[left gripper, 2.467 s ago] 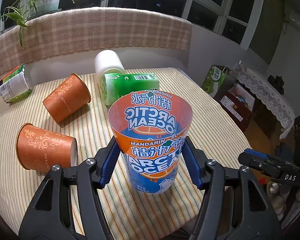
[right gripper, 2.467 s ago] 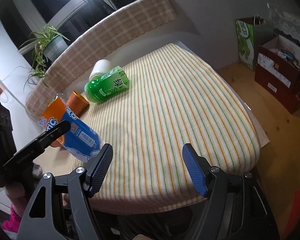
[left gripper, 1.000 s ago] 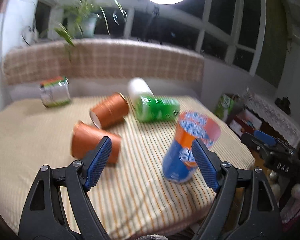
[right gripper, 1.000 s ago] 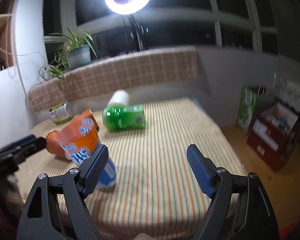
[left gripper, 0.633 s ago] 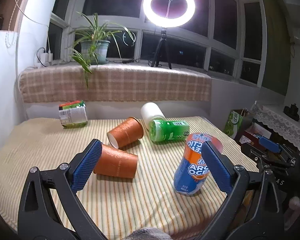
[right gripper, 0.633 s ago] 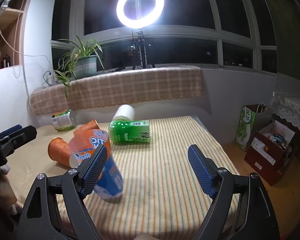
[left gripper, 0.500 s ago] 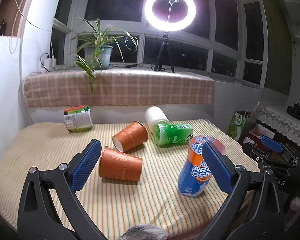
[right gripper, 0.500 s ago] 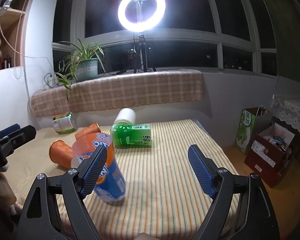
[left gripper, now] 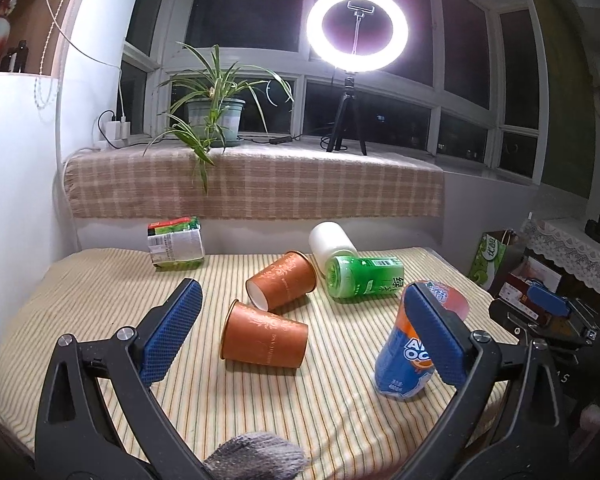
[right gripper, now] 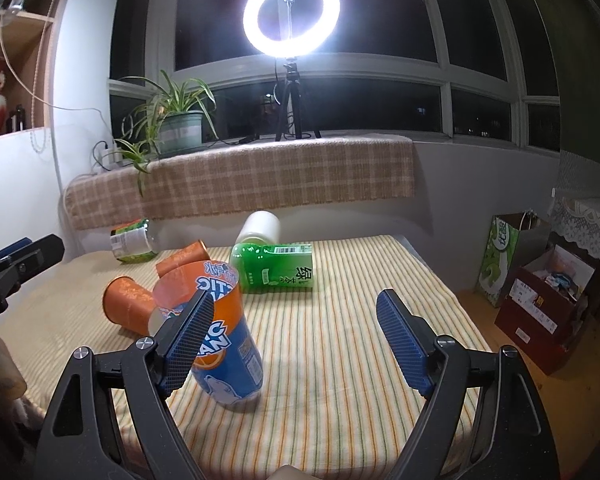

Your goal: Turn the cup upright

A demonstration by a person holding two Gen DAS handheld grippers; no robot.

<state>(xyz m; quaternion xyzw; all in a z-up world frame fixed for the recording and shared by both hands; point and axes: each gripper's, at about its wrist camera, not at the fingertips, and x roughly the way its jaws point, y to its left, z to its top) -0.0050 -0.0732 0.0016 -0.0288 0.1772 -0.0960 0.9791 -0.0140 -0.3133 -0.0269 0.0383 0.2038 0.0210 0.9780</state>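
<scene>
My left gripper [left gripper: 302, 336] has its fingers spread wide and holds nothing; my right gripper [right gripper: 296, 342] is likewise spread and empty. The Arctic Ocean cup [right gripper: 220, 336] stands mouth up on the striped bench [right gripper: 340, 360] near the front edge, to the right in the left wrist view, where the right finger partly covers it [left gripper: 410, 356]. It appears to lean slightly, though the fisheye lens may account for that; I judge it settled on its base and this cup's flip complete. Both grippers hang level and clear of it, which I read as a stand-off posture chosen to avoid knocking a light paper cup. Four more vessels lie on their sides: a near orange paper cup [left gripper: 262, 334], a second orange paper cup [left gripper: 282, 286] just behind it, a green tea cup [left gripper: 364, 278] with a white cup [left gripper: 332, 242] touching it at the far side. A green labelled container [left gripper: 176, 242] lies at the far left. If those cups also count, the near orange one is the easiest reach for my left fingers.
</scene>
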